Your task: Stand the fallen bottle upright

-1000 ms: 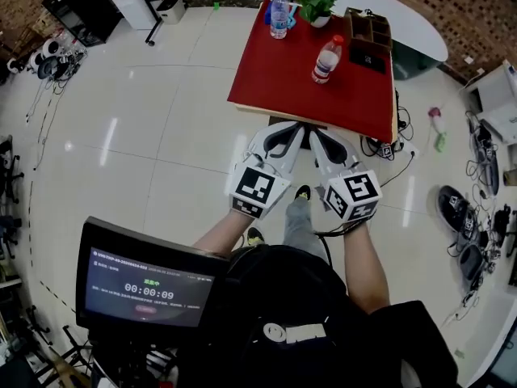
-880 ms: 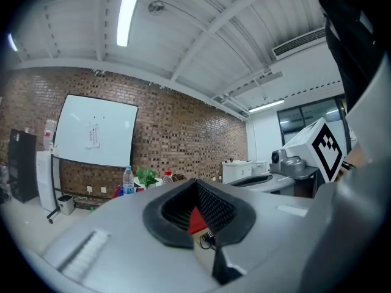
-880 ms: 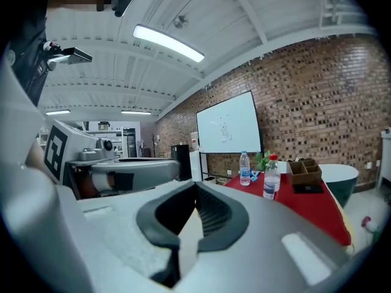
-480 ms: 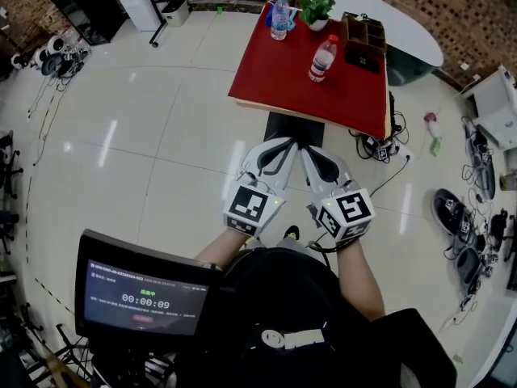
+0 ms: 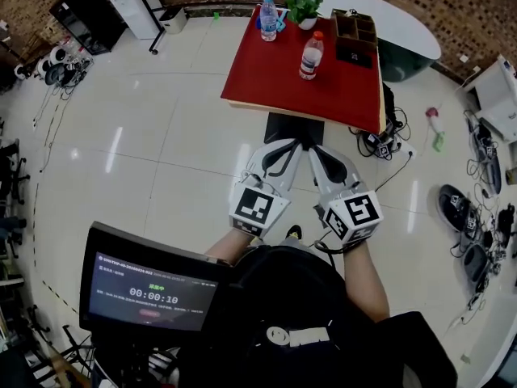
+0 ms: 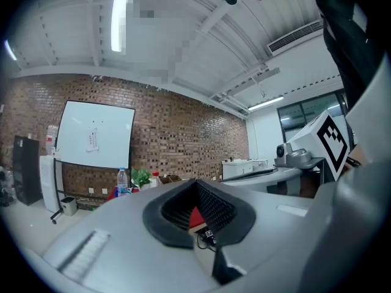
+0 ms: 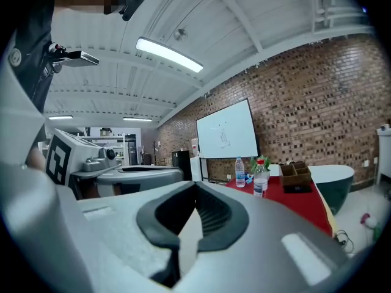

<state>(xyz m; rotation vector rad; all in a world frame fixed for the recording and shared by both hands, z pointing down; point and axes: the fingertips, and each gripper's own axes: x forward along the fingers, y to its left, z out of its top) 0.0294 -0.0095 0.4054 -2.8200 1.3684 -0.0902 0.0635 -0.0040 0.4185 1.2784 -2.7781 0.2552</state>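
1. The left gripper [image 5: 289,145] and the right gripper [image 5: 317,149] are held side by side over the pale floor [image 5: 161,136]. Both point roughly level toward the red worktop [image 5: 275,75].
2. The left gripper's jaws are together. The tips meet and leave only an eye-shaped hollow between the ribbed pads. Nothing sits in the hollow, and a sliver of red worktop and some cable show through it.
3. The right gripper's jaws are likewise closed tip to tip, with nothing between them.
4. The tips of the two grippers lie just beside each other, short of the worktop's near edge and well apart from everything on it.
5. A dark stand [image 5: 295,126] shows under the worktop's near edge, between the worktop and the grippers.
6. The red-cap bottle [image 5: 310,55] stands upright on the worktop, right of its middle. It is clear, with a pale label.
7. The blue-cap bottle [image 5: 267,18] stands upright at the worktop's far left corner, well apart from the red-cap bottle.
8. A plant [image 5: 304,5] in a white pot sits on the far edge, between the blue-cap bottle and a wooden box [image 5: 354,25].
9. The box has open compartments and fills the far right corner. A flat black thing [image 5: 349,55] lies just in front of it, near the red-cap bottle.
10. A curved white table [image 5: 388,27] stands behind the worktop, before a brick wall carrying a whiteboard [image 7: 229,130].
11. A screen [image 5: 152,291] with a running timer hangs by the person's left arm.
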